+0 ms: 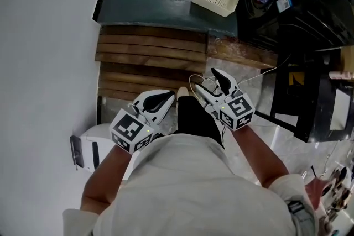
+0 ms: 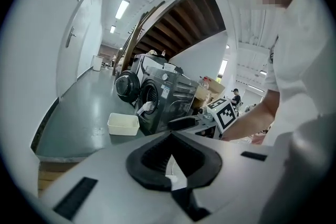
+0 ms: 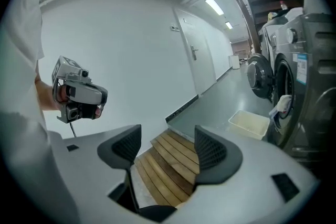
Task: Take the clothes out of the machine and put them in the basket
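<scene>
Beside the machine (image 2: 169,98), the basket (image 2: 123,124)

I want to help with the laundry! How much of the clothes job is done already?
Nothing done yet: the basket looks empty. Nothing in hand either: the right claw is open and empty, the left claw shut on nothing. Left to do: everything, starting with the cloth hanging from the open washing machine.

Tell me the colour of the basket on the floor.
The basket is cream white; the head view shows it best.
</scene>
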